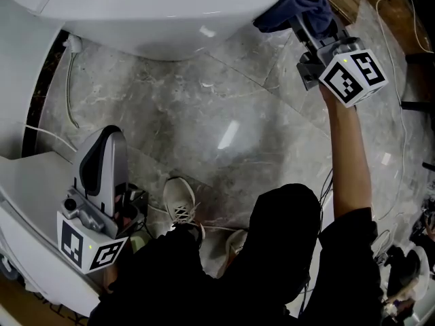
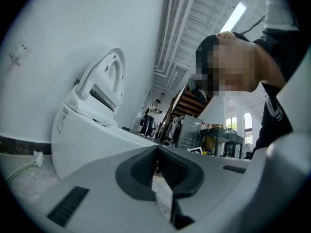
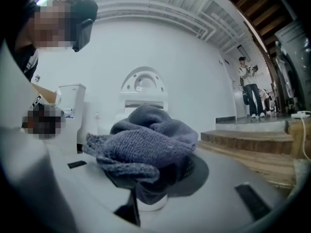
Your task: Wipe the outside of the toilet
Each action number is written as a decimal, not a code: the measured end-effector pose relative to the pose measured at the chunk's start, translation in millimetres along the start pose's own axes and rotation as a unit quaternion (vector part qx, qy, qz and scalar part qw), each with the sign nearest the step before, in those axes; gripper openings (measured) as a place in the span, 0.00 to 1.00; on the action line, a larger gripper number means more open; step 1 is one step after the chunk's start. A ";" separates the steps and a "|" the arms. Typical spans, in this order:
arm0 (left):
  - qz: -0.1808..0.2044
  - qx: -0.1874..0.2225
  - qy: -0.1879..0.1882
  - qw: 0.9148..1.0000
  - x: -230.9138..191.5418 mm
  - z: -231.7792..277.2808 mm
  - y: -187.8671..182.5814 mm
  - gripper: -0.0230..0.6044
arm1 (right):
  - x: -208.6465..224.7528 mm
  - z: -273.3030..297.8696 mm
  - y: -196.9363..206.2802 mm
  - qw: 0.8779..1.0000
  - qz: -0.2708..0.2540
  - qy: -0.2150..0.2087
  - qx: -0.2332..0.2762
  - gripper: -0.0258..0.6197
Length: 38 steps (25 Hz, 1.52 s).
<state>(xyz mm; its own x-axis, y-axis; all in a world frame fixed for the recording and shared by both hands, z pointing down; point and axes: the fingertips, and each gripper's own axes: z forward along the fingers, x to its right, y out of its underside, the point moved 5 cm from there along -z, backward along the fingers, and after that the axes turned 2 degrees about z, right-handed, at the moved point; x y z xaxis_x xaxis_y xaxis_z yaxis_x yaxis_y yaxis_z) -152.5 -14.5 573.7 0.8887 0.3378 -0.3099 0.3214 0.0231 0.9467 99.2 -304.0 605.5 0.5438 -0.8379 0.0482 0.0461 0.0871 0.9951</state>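
1. Low at the left of the head view, the left gripper (image 1: 109,136) points up over the floor. Its own view shows the jaws closed together with nothing between them.
2. A shoe (image 1: 181,202) stands on the floor at lower centre.
3. At the upper right, on an outstretched arm, the right gripper (image 1: 304,27) is clamped on a bunched blue-grey cloth (image 1: 298,5), which fills the middle of its own view.
4. The toilet (image 1: 163,19) spans the top of the head view. The cloth sits at the bowl's right flank, touching or just beside it; I cannot tell which.
5. The wiping looks to be at the bowl's right side. The porcelain shows no streaks, so what is already done cannot be read. The front, the left flank and the base appear to remain.
6. The floor (image 1: 224,134) is glossy grey marble that catches the ceiling light, with a cable (image 1: 409,19) trailing at the right edge.
7. Farther off in the right gripper view are a white wall, wooden steps (image 3: 243,147) and a standing person (image 3: 250,86) at the far right.
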 end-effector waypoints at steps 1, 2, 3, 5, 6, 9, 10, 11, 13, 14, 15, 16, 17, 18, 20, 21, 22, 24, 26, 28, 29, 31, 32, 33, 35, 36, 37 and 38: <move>-0.001 0.000 0.000 1.000 -0.8 0.1 0.2 0.05 | 1.0 0.7 2.4 1.000 0.000 0.000 0.003 0.22; -0.002 0.000 0.001 1.000 -1.4 0.4 0.6 0.05 | 1.9 1.4 5.1 1.000 0.000 0.000 0.005 0.22; -0.002 0.000 0.002 1.000 -2.0 0.8 1.2 0.05 | 2.8 1.8 8.3 1.000 0.001 0.001 0.005 0.22; -0.004 -0.002 0.003 1.000 -3.3 1.6 2.4 0.05 | 4.3 3.3 16.0 1.000 0.001 0.006 0.000 0.22; -0.005 -0.002 0.003 1.000 -4.2 1.8 2.8 0.05 | 4.9 5.1 20.6 1.000 0.003 0.010 -0.003 0.22; -0.004 -0.003 0.002 1.000 -5.9 2.8 3.2 0.05 | 7.7 11.5 35.4 1.000 0.022 0.017 -0.009 0.22; -0.004 -0.004 0.003 1.000 -6.1 3.5 3.5 0.05 | 8.8 13.3 40.2 0.999 0.026 0.019 -0.012 0.22; -0.004 -0.005 0.004 1.000 -6.1 4.1 4.0 0.05 | 10.0 14.9 45.2 0.999 0.028 0.023 -0.017 0.22; -0.004 -0.007 0.005 1.000 -6.3 4.7 5.1 0.05 | 11.4 18.4 57.2 0.999 0.027 0.031 -0.031 0.22; -0.004 -0.007 0.005 1.000 -6.7 4.9 5.4 0.05 | 11.8 20.6 64.0 0.998 0.027 0.035 -0.037 0.22; -0.004 -0.008 0.005 1.000 -7.3 5.2 5.7 0.05 | 12.3 23.1 71.0 0.998 0.030 0.039 -0.043 0.22; -0.005 -0.008 0.004 1.000 -8.0 5.5 6.0 0.05 | 13.0 25.7 78.3 0.997 0.032 0.042 -0.049 0.22; -0.005 -0.009 0.003 1.000 -8.7 5.9 6.1 0.05 | 13.6 28.5 86.1 0.997 0.033 0.045 -0.057 0.22; -0.005 -0.009 0.002 1.000 -9.5 6.0 6.1 0.05 | 14.1 31.3 94.4 0.996 0.032 0.048 -0.066 0.22; -0.004 -0.011 0.000 1.000 -11.2 5.4 6.3 0.05 | 14.8 36.9 111.5 0.994 0.043 0.056 -0.082 0.22; -0.004 -0.012 -0.001 1.000 -12.3 5.0 6.7 0.05 | 15.5 39.5 119.8 0.993 0.054 0.060 -0.088 0.22; -0.005 -0.012 -0.002 1.000 -13.4 4.7 7.3 0.05 | 16.3 42.2 127.9 0.991 0.064 0.064 -0.094 0.22; -0.007 -0.012 -0.005 1.000 -15.6 4.0 8.0 0.05 | 16.5 48.1 144.2 0.989 0.071 0.072 -0.110 0.22; -0.008 -0.012 -0.007 1.000 -17.6 3.5 7.8 0.05 | 15.8 53.7 160.1 0.986 0.068 0.079 -0.130 0.22; -0.008 -0.011 -0.009 1.000 -19.6 3.0 7.4 0.05 | 15.4 58.6 175.9 0.983 0.065 0.085 -0.149 0.22; -0.009 -0.011 -0.010 1.000 -20.7 2.5 7.4 0.05 | 14.9 61.2 184.1 0.981 0.063 0.088 -0.159 0.22; -0.009 -0.012 -0.012 1.000 -22.7 1.4 8.0 0.05 | 14.2 66.9 201.1 0.977 0.066 0.094 -0.179 0.22; -0.010 -0.013 -0.013 1.000 -23.8 1.2 8.6 0.05 | 14.5 69.9 209.8 0.975 0.073 0.097 -0.189 0.22; -0.010 -0.014 -0.014 1.000 -24.9 1.3 9.2 0.05 | 14.9 73.3 218.5 0.972 0.081 0.099 -0.199 0.22; -0.011 -0.015 -0.016 1.000 -26.5 1.3 10.2 0.05 | 13.9 80.2 235.7 0.965 0.090 0.102 -0.225 0.22; -0.011 -0.015 -0.016 1.000 -27.0 1.1 10.4 0.05 | 12.6 82.8 243.5 0.962 0.090 0.104 -0.237 0.22; -0.011 -0.015 -0.016 1.000 -27.3 0.9 10.4 0.05 | 11.3 84.7 250.3 0.959 0.092 0.106 -0.246 0.22; -0.011 -0.015 -0.016 1.000 -27.9 0.7 10.3 0.05 | 10.2 86.4 256.1 0.957 0.095 0.107 -0.254 0.22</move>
<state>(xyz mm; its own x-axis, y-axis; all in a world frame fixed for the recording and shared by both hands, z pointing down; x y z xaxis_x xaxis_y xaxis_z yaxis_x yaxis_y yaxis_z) -173.7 -24.4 592.1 0.8919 0.3062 -0.3328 0.3311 0.0592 0.9418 44.2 -336.8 868.3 0.7391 -0.6564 0.1508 0.3016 0.5228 0.7973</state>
